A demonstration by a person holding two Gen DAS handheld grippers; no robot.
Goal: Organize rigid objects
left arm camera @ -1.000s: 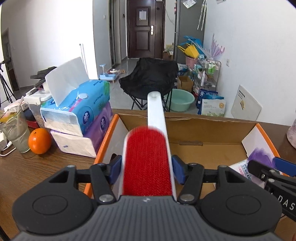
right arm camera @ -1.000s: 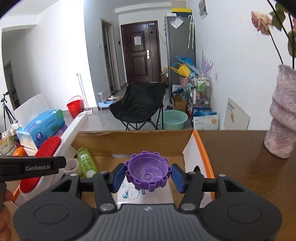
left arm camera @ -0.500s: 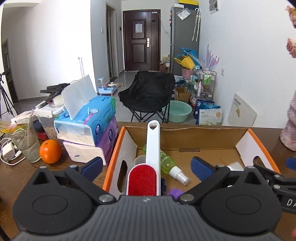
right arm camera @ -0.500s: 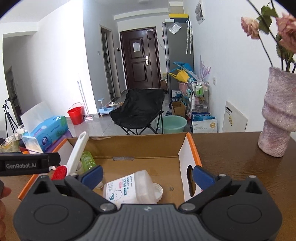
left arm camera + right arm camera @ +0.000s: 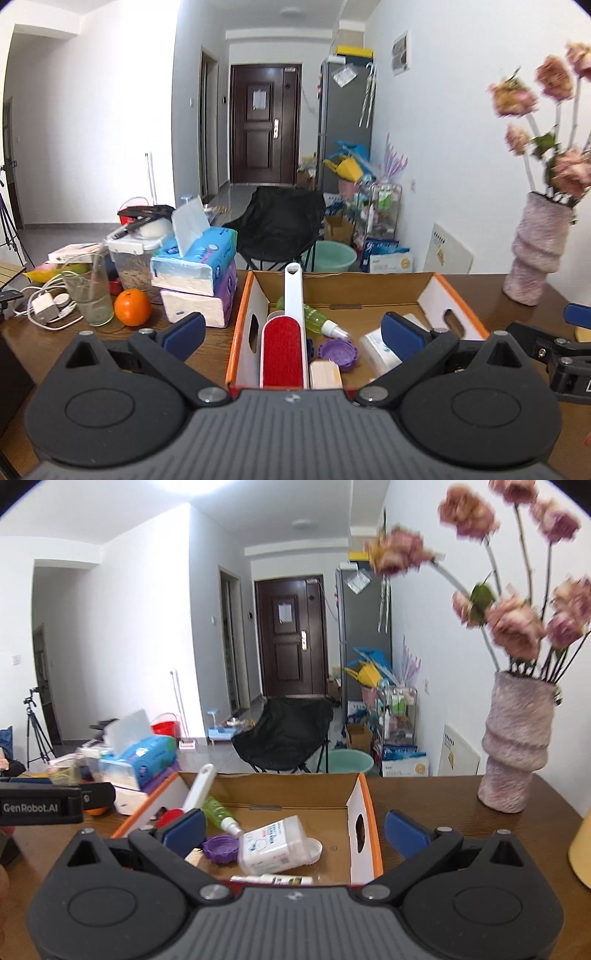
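L gripper (image 5: 291, 328) now wide open, empty | brush (image 5: 284, 347) dropped, lies in box (image 5: 458, 317) just ahead of my fingers | R gripper (image 5: 295, 830) wide open too, cap (image 5: 221, 849) released, in box ahead-left | both backed off; next item pending

Red pad on a white lint brush (image 5: 283, 347), purple ridged cap (image 5: 339, 353), pale green spray bottle (image 5: 320, 320). Brown cardboard box (image 5: 391, 291) with orange edges and white flaps. Bright orange fruit (image 5: 132, 307), mottled pink vase (image 5: 514, 753) on dark brown wood table (image 5: 424, 797)
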